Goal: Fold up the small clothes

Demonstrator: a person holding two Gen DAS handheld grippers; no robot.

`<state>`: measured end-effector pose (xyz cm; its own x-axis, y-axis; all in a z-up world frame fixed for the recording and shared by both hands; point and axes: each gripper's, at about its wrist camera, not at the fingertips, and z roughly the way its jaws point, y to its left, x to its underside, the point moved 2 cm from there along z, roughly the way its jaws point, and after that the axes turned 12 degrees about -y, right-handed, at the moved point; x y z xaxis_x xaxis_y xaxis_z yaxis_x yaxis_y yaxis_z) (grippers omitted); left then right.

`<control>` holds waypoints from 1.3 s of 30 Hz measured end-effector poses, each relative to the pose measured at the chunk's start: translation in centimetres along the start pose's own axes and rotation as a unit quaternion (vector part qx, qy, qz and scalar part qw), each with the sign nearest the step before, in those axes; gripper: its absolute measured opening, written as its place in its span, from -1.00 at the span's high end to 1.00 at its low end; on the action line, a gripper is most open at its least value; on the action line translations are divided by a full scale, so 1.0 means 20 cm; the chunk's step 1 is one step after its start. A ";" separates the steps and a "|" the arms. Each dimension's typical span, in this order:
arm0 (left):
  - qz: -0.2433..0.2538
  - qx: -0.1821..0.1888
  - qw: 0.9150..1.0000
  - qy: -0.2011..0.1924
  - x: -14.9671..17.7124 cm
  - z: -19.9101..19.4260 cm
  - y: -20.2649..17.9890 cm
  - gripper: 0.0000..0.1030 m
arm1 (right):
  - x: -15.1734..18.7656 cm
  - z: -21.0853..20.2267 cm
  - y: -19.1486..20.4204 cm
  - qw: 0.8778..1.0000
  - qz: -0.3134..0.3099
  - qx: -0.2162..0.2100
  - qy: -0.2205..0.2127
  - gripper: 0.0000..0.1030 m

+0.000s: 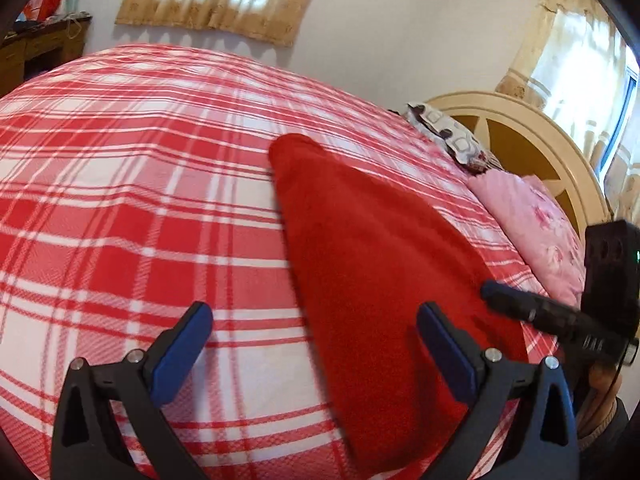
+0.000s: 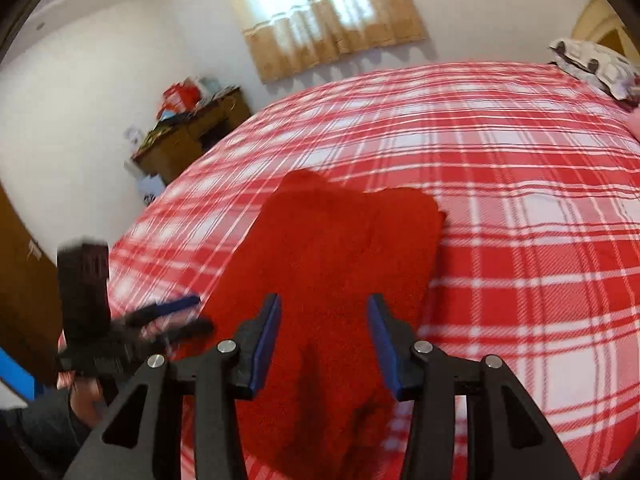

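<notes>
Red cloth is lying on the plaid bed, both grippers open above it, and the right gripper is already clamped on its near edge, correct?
Not clamped. In the right wrist view the right gripper is open, with the red cloth lying loose between its jaws. The rest holds: the cloth lies on the plaid bed, and the left gripper is open too.

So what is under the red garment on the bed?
The red garment lies flat on the red-and-white plaid bedspread, which shows all around it. Whatever lies directly under the cloth is covered and cannot be seen.
</notes>
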<state>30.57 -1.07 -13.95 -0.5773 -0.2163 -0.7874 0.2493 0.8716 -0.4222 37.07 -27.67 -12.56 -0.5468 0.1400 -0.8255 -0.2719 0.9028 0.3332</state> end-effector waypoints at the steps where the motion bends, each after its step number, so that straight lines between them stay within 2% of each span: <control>1: 0.008 0.005 1.000 0.015 0.01 0.03 -0.03 -1.00 | 0.01 0.05 -0.03 1.000 0.001 0.016 0.020 0.10; 3: 0.039 0.004 0.998 0.041 0.05 0.10 -0.09 -1.00 | 0.05 0.12 -0.07 0.997 -0.011 0.063 0.049 0.10; 4: 0.067 -0.010 0.996 0.056 0.08 0.14 -0.12 -1.00 | 0.05 0.13 -0.08 0.997 -0.007 0.058 0.049 0.10; 5: 0.072 -0.012 0.996 0.059 0.09 0.15 -0.13 -1.00 | 0.05 0.12 -0.09 0.998 -0.003 0.049 0.043 0.10; 7: 0.071 -0.013 0.996 0.055 0.08 0.15 -0.13 -1.00 | 0.02 0.08 -0.11 0.999 0.009 0.036 0.033 0.10; 9: 0.061 -0.006 0.997 0.055 0.08 0.15 -0.11 -1.00 | -0.02 0.05 -0.15 0.999 0.033 0.028 0.004 0.07; 11: 0.057 -0.003 0.997 0.053 0.09 0.15 -0.11 -1.00 | -0.06 0.05 -0.22 0.997 0.069 0.025 -0.006 -0.10; 13: 0.058 -0.004 0.997 0.052 0.09 0.16 -0.12 -1.00 | -0.08 0.07 -0.28 0.995 0.093 0.019 -0.006 -0.14; 19: 0.056 -0.002 0.997 0.053 0.09 0.15 -0.12 -1.00 | -0.05 0.24 -0.38 0.987 0.154 -0.011 0.035 -0.23; 22: 0.055 -0.001 0.997 0.053 0.09 0.15 -0.12 -1.00 | -0.03 0.28 -0.43 0.980 0.194 -0.031 0.024 -0.26; 28: 0.052 0.001 0.997 0.055 0.10 0.15 -0.11 -1.00 | -0.06 0.34 -0.44 0.981 0.189 -0.036 0.014 -0.26; 37: 0.049 0.005 0.997 0.056 0.10 0.15 -0.11 -1.00 | -0.09 0.42 -0.43 0.979 0.190 -0.068 0.016 -0.26; 39: 0.048 0.006 0.997 0.057 0.10 0.16 -0.11 -1.00 | -0.10 0.45 -0.42 0.980 0.182 -0.072 0.019 -0.14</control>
<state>31.36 -4.70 -15.95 -0.6345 -0.0813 -0.7687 0.3160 0.8803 -0.3539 47.47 -31.85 -17.80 -0.6565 0.4253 -0.6230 -0.1598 0.7288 0.6659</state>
